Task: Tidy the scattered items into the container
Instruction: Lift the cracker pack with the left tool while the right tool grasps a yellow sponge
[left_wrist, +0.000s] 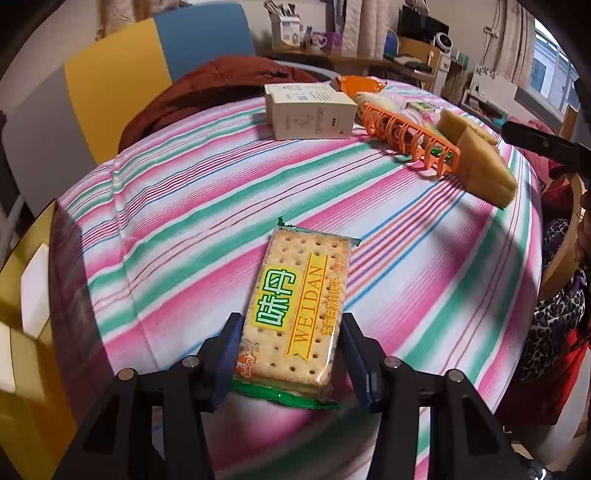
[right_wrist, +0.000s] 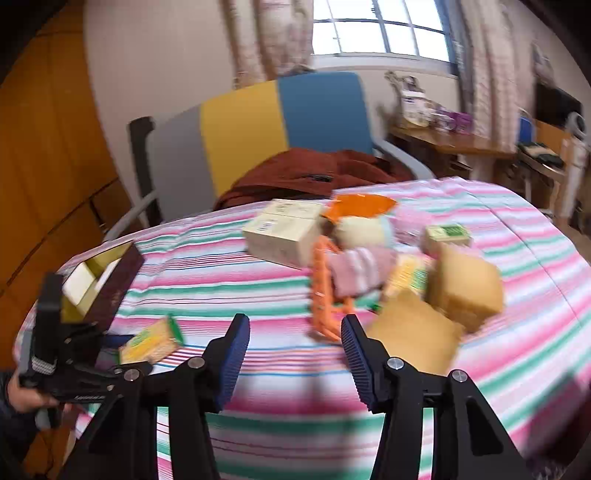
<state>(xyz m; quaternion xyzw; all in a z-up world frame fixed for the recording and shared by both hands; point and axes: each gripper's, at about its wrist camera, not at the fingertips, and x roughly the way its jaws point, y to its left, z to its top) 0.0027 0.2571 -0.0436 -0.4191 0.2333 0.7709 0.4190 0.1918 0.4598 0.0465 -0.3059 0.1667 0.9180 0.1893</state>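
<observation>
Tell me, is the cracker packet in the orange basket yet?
No. The cracker packet lies on the striped tablecloth, apart from the orange basket.

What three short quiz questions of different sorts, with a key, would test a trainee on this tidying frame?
1. True or false: the left gripper has its fingers on either side of the cracker packet.
2. Multiple choice: the orange basket lies (a) beside the white carton, (b) on the chair, (c) under the cracker packet.
3. Fill in: nothing lies between the fingers of the right gripper, which is ____.

Key: 1 true. 2 a. 3 open.
</observation>
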